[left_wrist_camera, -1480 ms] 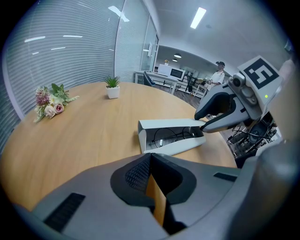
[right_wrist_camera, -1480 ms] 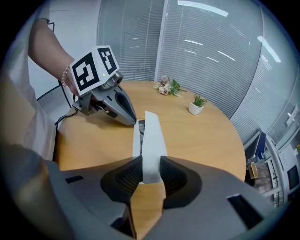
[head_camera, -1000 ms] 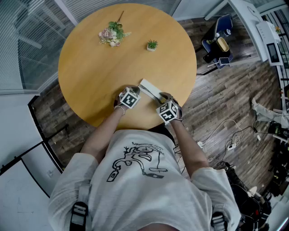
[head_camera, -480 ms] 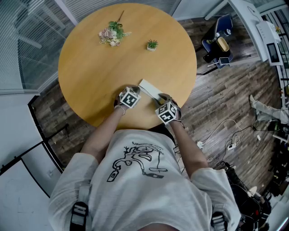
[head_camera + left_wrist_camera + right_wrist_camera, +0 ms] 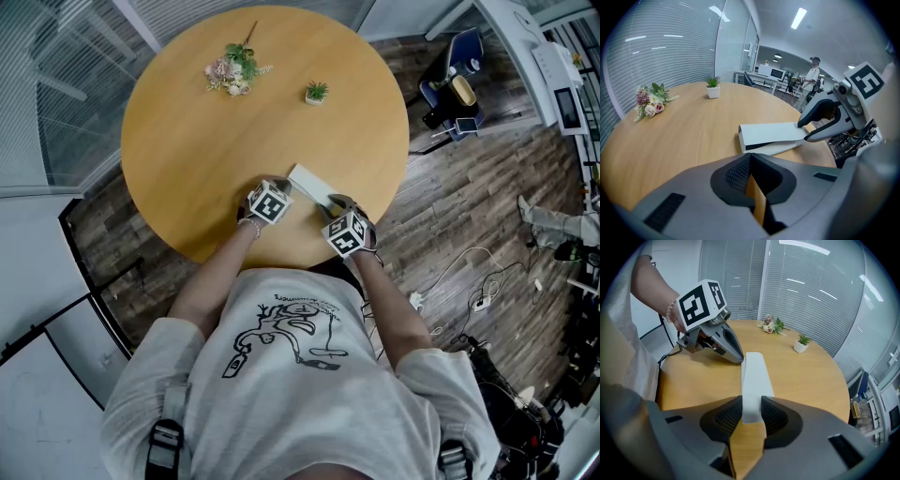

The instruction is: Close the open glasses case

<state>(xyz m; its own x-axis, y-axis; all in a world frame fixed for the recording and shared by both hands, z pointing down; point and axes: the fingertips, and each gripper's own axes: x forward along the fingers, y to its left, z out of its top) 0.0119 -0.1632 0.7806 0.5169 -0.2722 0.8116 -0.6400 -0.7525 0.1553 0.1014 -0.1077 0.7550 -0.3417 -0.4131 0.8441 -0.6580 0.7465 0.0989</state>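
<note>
Since the right gripper (image 5: 751, 416) has edged slightly toward the left gripper (image 5: 751, 183) and then halted, jaws clamped on the near end of the glasses case (image 5: 312, 186), the lid (image 5: 771, 132) seems nearly down, a dark slit showing along its side. The left gripper, jaws together and empty, waits just beside the case. The case lies by the table's (image 5: 187, 150) near edge; open room lies beyond
</note>
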